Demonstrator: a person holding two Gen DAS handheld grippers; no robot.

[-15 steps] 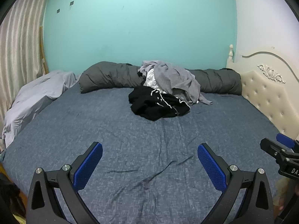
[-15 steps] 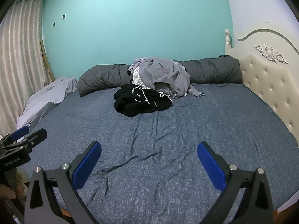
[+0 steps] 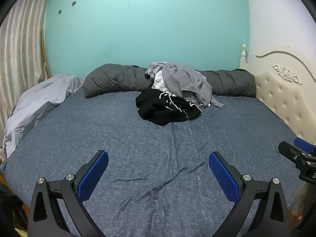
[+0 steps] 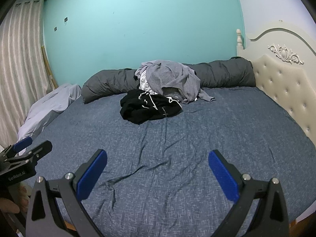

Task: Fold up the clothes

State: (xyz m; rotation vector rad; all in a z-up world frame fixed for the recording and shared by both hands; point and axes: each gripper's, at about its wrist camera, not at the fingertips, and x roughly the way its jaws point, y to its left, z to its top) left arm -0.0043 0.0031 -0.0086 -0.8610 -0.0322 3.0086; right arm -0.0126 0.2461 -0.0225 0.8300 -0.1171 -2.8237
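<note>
A heap of clothes lies at the far side of the bed: a black garment with white piping [image 3: 167,108] [image 4: 148,107] in front, a grey garment [image 3: 185,81] [image 4: 173,79] draped over a white one [image 3: 161,81] behind it. My left gripper [image 3: 158,169] is open and empty, held over the near part of the blue sheet, far from the heap. My right gripper [image 4: 157,169] is open and empty too, level with the left. Each gripper shows at the edge of the other's view.
The blue bed sheet [image 3: 138,148] is wrinkled near me. A long dark grey rolled duvet [image 3: 118,79] lies along the teal wall. A pale lilac blanket [image 3: 39,100] is bunched at the left edge. A cream tufted headboard [image 3: 282,98] bounds the right side. Curtains hang on the left.
Both grippers have shifted very slightly; the clothes have not moved and both grippers stay open.
</note>
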